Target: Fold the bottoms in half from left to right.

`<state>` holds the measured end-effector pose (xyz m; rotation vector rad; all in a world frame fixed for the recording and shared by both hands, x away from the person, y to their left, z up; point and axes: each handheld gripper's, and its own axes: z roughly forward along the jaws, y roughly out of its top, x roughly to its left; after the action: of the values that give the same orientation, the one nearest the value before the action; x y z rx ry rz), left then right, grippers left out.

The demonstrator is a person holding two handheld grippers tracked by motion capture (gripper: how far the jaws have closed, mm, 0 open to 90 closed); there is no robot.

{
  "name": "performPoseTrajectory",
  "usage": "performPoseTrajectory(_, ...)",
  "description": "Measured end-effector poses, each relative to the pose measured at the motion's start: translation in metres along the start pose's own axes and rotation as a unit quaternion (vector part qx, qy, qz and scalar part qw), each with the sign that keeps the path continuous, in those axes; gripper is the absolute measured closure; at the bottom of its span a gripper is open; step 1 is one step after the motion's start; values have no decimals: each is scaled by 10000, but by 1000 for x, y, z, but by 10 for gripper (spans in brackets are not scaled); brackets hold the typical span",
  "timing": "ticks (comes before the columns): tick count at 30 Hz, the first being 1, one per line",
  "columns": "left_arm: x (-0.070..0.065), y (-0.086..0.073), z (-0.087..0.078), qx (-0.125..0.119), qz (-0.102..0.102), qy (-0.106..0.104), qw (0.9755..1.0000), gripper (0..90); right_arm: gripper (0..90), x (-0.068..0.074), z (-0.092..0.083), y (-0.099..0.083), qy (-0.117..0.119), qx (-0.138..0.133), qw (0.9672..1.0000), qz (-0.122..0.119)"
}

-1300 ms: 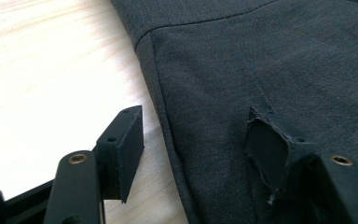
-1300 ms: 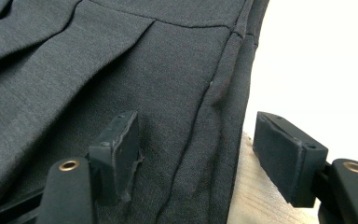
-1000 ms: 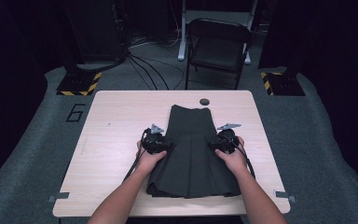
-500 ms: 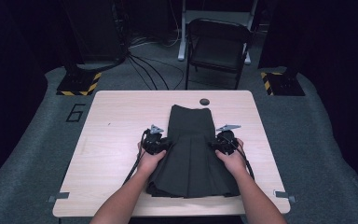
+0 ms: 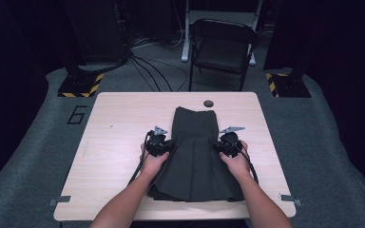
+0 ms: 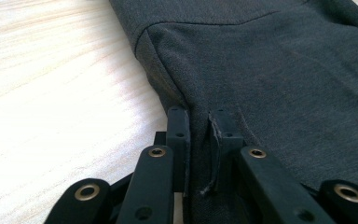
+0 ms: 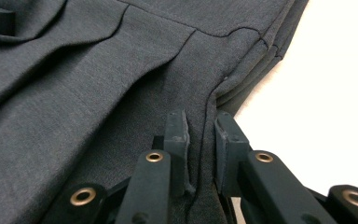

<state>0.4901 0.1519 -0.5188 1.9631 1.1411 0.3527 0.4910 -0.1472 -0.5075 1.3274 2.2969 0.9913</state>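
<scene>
Lying flat on the table [image 5: 114, 142], just short of its far-edge hole [image 5: 208, 103], the dark pleated skirt [image 5: 195, 156] is judged soft, light and floppy. Each side edge is pinched, just closed upon, by the left gripper [image 6: 199, 135] and right gripper [image 7: 204, 135].

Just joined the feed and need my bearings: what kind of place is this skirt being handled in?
Probably a recording studio or lab rig, not a home: black curtains all round, a lone wooden table on grey floor matting, hazard-striped stand bases, loose cables and a folding chair behind.
</scene>
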Motion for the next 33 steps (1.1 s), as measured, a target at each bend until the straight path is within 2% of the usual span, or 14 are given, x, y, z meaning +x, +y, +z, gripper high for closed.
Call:
performPoseTrajectory(1, 0, 0, 0, 0, 21, -2, 10000, 808, 774, 0, -1, -1, -3, -17, 10000, -37)
performPoseTrajectory(2, 1, 1, -1, 10, 79, -17, 10000, 810, 776, 1, -2, 0, 15, -11, 10000, 55)
performPoseTrajectory(4, -1, 1, -2, -29, 11, -38, 10000, 811, 779, 1, -5, 0, 75, -47, 10000, 12)
performPoseTrajectory(9, -1, 5, -14, -92, 125, -61, 9999, 814, 787, 3, -16, 2, 178, -148, 9997, 109)
performPoseTrajectory(11, -1, 5, -21, -181, 126, -86, 9997, 815, 790, 5, -21, 5, 211, -205, 9996, 23)
performPoseTrajectory(13, -1, 5, -29, -177, 252, -75, 9995, 815, 791, 11, -24, 6, 265, -229, 9994, 3)
performPoseTrajectory(15, 1, 3, -36, -193, 260, -79, 9994, 814, 792, 16, -27, 7, 277, -255, 9990, -240)
performPoseTrajectory(18, 5, -1, -45, -251, 211, -68, 9994, 815, 798, 28, -30, 7, 332, -262, 9985, -358)
performPoseTrajectory(22, 11, -6, -57, -239, 205, -86, 9995, 814, 802, 42, -33, 9, 438, -305, 9975, -455)
performPoseTrajectory(25, 13, -9, -66, -267, 243, -84, 9993, 815, 802, 47, -33, 11, 508, -306, 9969, -523)
performPoseTrajectory(30, 14, -15, -79, -244, 233, -91, 9994, 814, 803, 55, -36, 12, 601, -328, 9965, -482)
performPoseTrajectory(33, 13, -22, -88, -194, 293, -105, 9993, 814, 802, 61, -37, 9, 646, -312, 9956, -608)
